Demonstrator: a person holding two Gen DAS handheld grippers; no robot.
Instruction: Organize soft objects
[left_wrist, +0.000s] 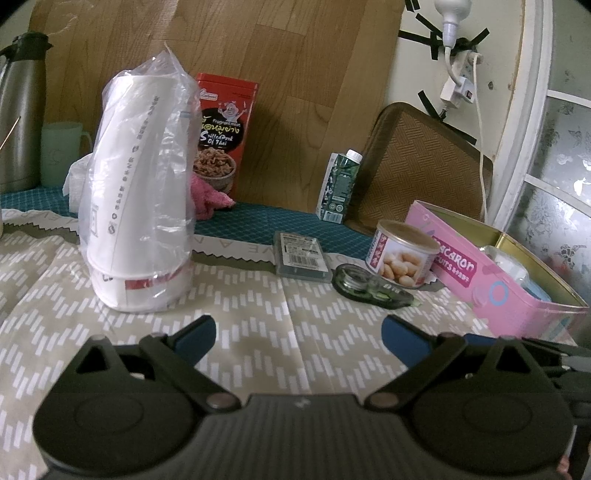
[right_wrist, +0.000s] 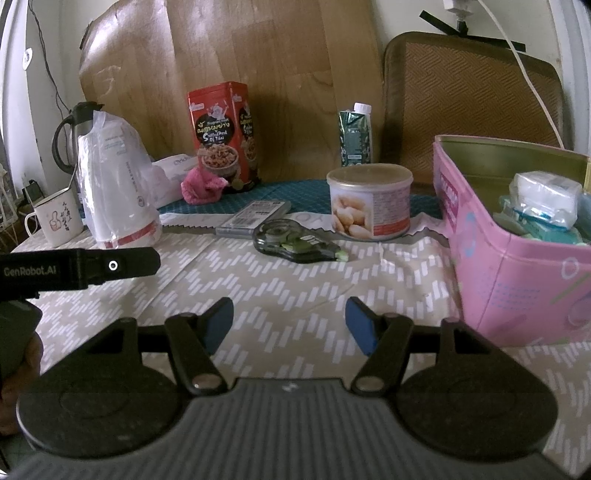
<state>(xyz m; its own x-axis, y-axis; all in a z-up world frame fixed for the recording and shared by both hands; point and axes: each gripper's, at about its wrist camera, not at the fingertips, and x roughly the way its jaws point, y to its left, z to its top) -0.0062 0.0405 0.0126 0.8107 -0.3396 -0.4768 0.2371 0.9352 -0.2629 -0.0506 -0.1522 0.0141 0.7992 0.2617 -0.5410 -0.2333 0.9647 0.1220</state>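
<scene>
A pink fluffy cloth (right_wrist: 202, 186) lies crumpled at the foot of the red snack tin (right_wrist: 221, 134), far back on the table; the left wrist view shows this pink cloth (left_wrist: 210, 201) half hidden behind a bagged stack of paper cups (left_wrist: 142, 192). At the right, the pink biscuit tin (right_wrist: 517, 273) stands open with soft packets (right_wrist: 543, 205) inside. My left gripper (left_wrist: 298, 334) is open over the patterned tablecloth, holding nothing. My right gripper (right_wrist: 289, 325) is open too, low over the cloth, with the pink tin to its right.
A round nut can (right_wrist: 371, 201), a correction-tape dispenser (right_wrist: 299, 242), a flat barcode case (right_wrist: 255, 218) and a green carton (right_wrist: 354, 134) sit mid-table. A white mug (right_wrist: 55, 218), a thermos (right_wrist: 74, 136) and a tissue pack (right_wrist: 173, 173) stand at the left. The left gripper's body (right_wrist: 81, 267) juts in.
</scene>
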